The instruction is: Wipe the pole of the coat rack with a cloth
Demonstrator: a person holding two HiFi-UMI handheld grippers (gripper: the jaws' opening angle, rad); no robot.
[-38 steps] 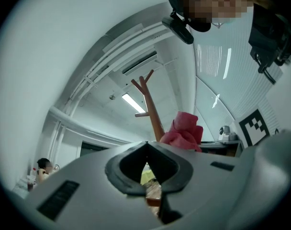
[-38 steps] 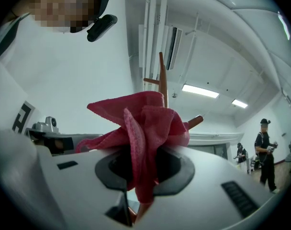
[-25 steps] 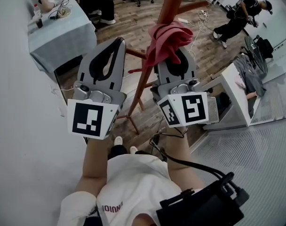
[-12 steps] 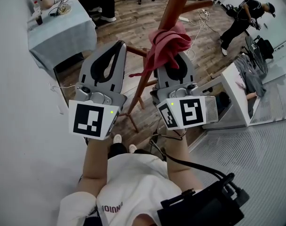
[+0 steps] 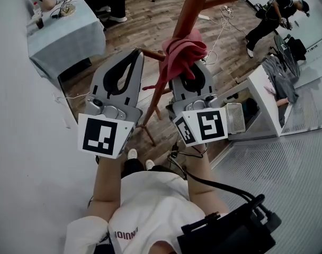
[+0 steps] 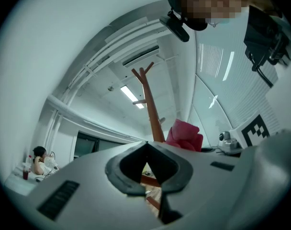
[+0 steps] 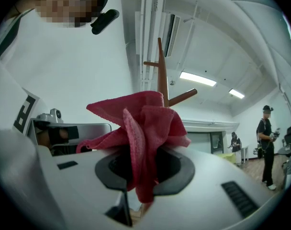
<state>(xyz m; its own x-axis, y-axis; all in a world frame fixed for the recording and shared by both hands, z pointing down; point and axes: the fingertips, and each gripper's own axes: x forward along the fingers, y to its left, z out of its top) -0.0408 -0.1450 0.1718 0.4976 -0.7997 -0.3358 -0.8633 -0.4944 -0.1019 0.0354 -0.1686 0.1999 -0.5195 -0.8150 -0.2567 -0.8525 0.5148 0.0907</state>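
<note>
Right hand-held gripper (image 5: 194,66) clamps cloth (image 5: 183,47) against pole (image 5: 191,4); left hand-held gripper (image 5: 134,55) closed, empty, beside.

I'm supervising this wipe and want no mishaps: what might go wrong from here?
The cloth is pinched by one bunched fold in the right gripper, so rubbing the pole may tug it free. Loose folds could snag on the peg beside it. The left gripper is shut and empty, so nothing steadies the pole if pushed.
</note>
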